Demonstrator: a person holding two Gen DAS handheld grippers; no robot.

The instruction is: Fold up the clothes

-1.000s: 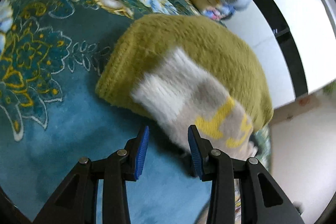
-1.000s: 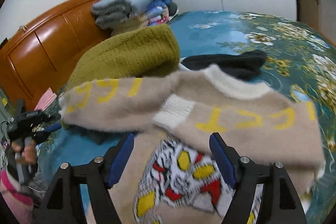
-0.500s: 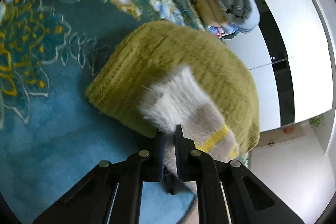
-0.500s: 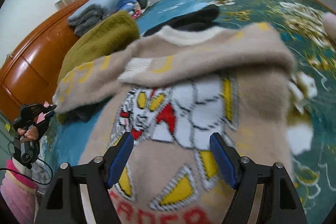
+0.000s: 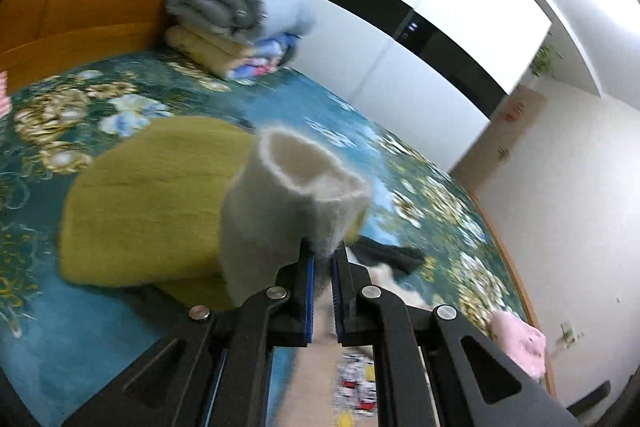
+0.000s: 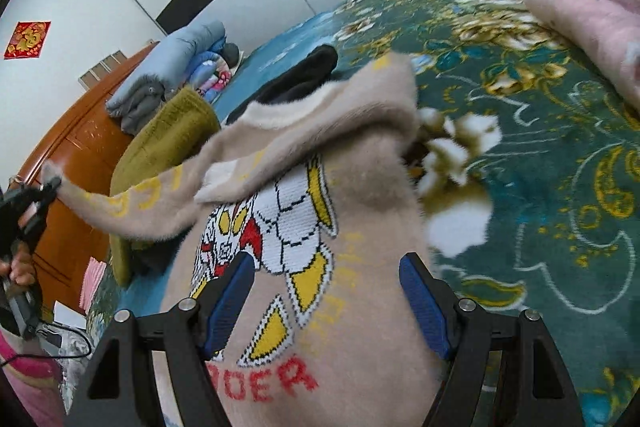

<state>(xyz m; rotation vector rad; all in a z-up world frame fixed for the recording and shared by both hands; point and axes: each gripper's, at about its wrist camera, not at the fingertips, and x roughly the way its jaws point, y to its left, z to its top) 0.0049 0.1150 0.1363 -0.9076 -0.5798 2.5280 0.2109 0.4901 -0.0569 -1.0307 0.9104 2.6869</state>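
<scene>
Step in hand: sleeve fold. Left hand-held gripper pinched on white sleeve cuff of beige sweater, raised above olive sweater. Right hand-held gripper spread wide, gripping nothing — sweater body on bed directly beneath. Next, probably: lay sleeve across chest.

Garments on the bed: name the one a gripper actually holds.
The beige sweater: the left gripper has its jaws pinched on its white sleeve cuff. The olive sweater, black garment and pink garment lie ungripped.
</scene>
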